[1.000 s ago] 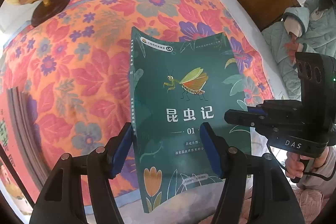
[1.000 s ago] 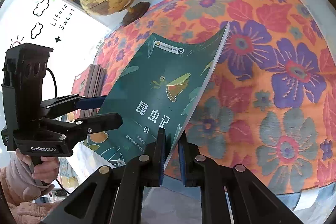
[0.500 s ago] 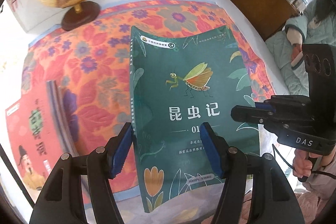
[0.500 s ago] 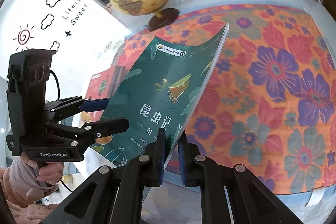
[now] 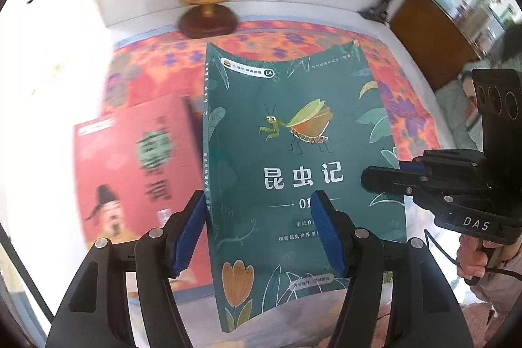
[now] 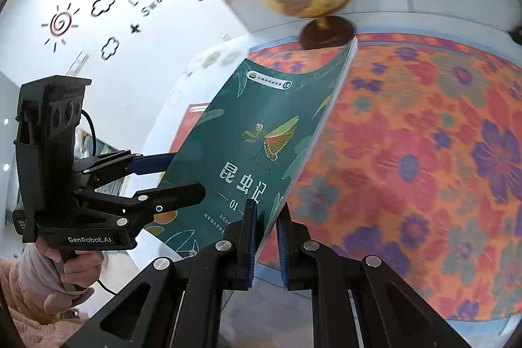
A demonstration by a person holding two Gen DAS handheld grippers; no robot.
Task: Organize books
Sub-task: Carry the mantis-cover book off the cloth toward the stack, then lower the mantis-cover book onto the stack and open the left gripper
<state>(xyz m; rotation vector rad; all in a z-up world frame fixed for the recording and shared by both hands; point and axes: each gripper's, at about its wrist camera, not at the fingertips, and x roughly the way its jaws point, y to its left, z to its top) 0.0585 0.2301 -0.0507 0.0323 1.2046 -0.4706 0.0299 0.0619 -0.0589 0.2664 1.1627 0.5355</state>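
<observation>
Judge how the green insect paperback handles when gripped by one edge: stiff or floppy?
Likely floppy: the green insect paperback bows along its top edge while the right hand-held gripper pinches its fore edge. Probably light, since it looks thin. The cover looks smooth, so possibly slippery.

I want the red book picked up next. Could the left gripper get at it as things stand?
Probably not yet: the left gripper is open, but its fingers straddle the green book, held by the right gripper. The red book lies just beyond.
</observation>
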